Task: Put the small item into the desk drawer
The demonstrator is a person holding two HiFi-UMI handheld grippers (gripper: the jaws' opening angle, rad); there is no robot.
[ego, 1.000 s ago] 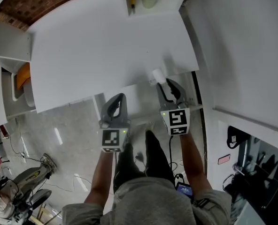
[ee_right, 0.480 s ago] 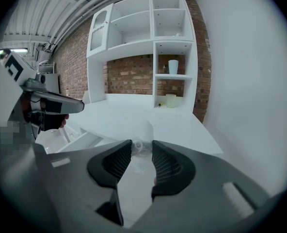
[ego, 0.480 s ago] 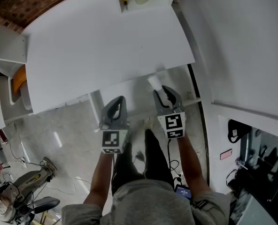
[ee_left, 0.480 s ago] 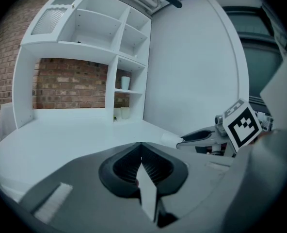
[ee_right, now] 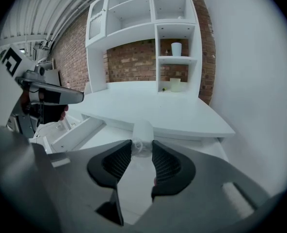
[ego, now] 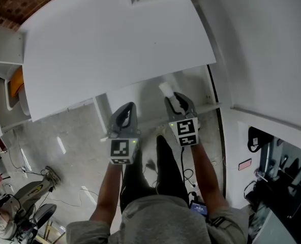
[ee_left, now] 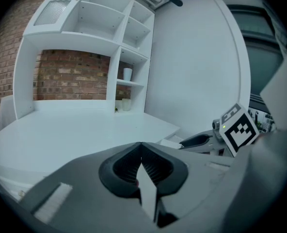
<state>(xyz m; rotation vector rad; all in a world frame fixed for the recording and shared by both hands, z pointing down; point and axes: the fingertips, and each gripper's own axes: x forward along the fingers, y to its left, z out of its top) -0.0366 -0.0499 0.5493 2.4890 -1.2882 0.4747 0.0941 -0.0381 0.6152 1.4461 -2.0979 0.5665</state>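
The small item (ego: 166, 89) is a pale, translucent little cylinder. My right gripper (ego: 173, 99) is shut on it, and in the right gripper view the small item (ee_right: 142, 136) sticks out past the tips of that gripper (ee_right: 142, 155). It hangs over the open white desk drawer (ego: 140, 99), which is pulled out from under the desk top (ego: 115, 39). The drawer's side wall (ee_right: 75, 135) shows to the left of the item. My left gripper (ego: 124, 112) is shut and empty above the drawer's front left part. The left gripper (ee_left: 140, 165) has its pads meeting at the tip.
A white shelf unit (ee_right: 175, 47) with a cup (ee_right: 176, 48) and a pale jar (ee_right: 175, 85) stands at the desk's far end. A white wall (ego: 262, 44) runs along the right. The person's legs (ego: 160, 172) are below the drawer, and a chair base (ego: 33, 192) stands on the floor at left.
Both grippers have sunk lower. The right one has carried the small item from the desk's front edge to over the open drawer. The left one has dropped beside it.
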